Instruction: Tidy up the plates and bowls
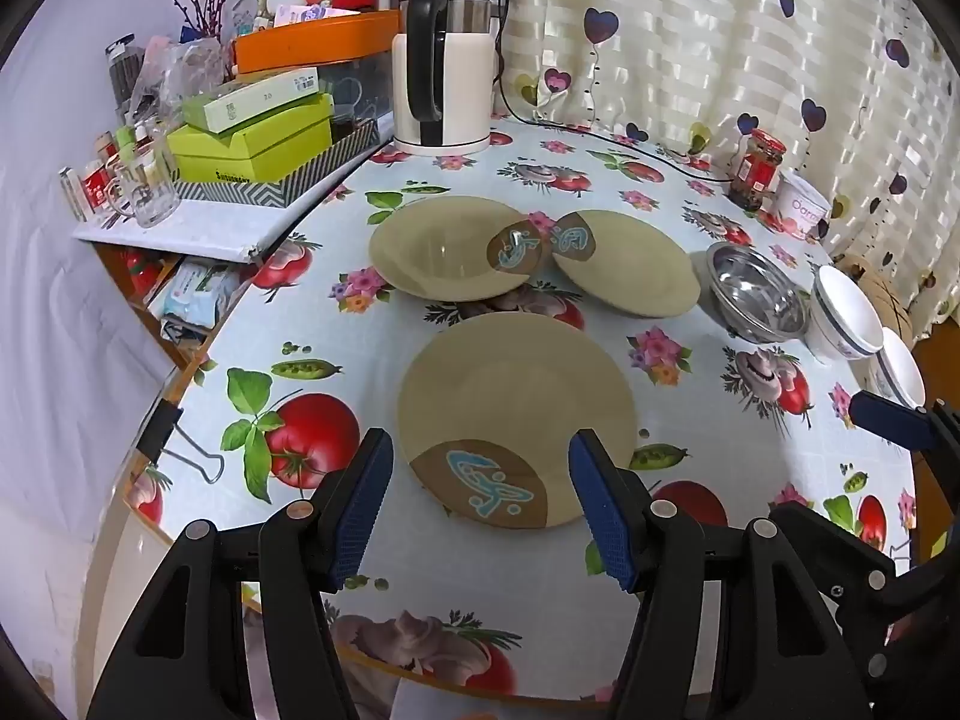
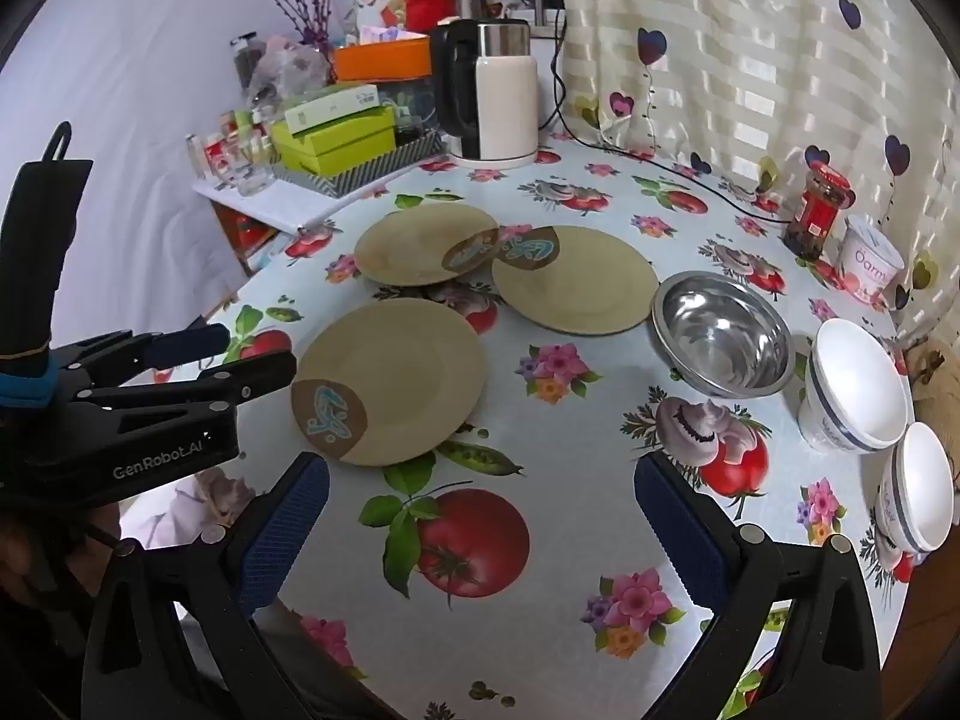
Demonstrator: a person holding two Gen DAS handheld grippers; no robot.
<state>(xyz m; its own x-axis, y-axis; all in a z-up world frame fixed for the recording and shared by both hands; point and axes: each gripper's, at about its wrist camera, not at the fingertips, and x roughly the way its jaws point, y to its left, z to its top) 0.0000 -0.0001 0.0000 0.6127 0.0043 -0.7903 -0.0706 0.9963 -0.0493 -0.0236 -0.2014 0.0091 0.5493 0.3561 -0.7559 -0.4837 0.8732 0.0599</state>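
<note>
The table [image 1: 540,618], under a fruit-print cloth, fills both views, and nothing is stacked yet. Three tan plates lie mid-frame: the near plate [image 1: 516,414] sits low centre in the left view, the left plate [image 1: 444,246] and right plate [image 1: 636,264] above it, rims almost touching. A steel bowl [image 2: 720,336] and two white bowls [image 2: 858,396] line the right edge of the right view. The left gripper [image 1: 480,498] hovers spread wide and empty over the near plate; the right gripper [image 2: 480,516] hangs equally wide, empty, above bare cloth. Probably best to catch the near plate's rim, lift clear, then set it squarely on another.
</note>
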